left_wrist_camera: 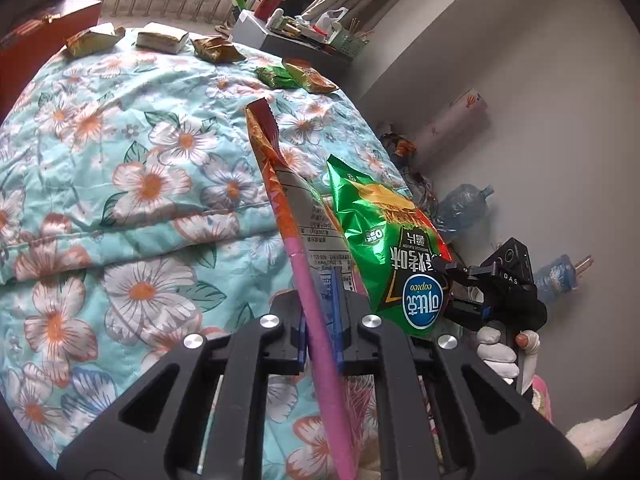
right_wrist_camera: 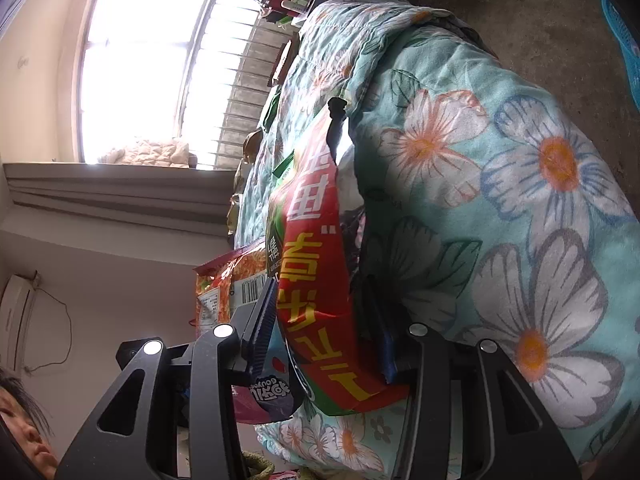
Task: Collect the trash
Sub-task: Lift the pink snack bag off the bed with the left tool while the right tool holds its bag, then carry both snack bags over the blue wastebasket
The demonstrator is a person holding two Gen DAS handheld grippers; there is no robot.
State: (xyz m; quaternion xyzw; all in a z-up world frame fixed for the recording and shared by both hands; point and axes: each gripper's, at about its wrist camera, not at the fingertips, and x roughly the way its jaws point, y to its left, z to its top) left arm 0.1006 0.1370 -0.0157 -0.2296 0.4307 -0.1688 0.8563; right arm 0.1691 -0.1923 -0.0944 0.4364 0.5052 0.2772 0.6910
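My left gripper (left_wrist_camera: 322, 320) is shut on an orange and pink snack wrapper (left_wrist_camera: 288, 208), held edge-on above the floral quilt (left_wrist_camera: 120, 184). My right gripper (left_wrist_camera: 460, 284) shows at the right of the left wrist view, shut on a green chip bag (left_wrist_camera: 384, 248) just beside the wrapper. In the right wrist view my right gripper (right_wrist_camera: 328, 344) holds that bag, seen from its red and green side (right_wrist_camera: 316, 280), against the quilt (right_wrist_camera: 500, 208). The orange wrapper (right_wrist_camera: 228, 280) shows to the left there. More wrappers (left_wrist_camera: 296, 74) lie at the quilt's far edge.
Gold and brown packets (left_wrist_camera: 90, 42) and a small box (left_wrist_camera: 160, 38) lie along the far side of the bed. A cluttered side table (left_wrist_camera: 312, 32) stands beyond. Water bottles (left_wrist_camera: 464, 204) and a paper roll (left_wrist_camera: 452, 120) are on the floor at right.
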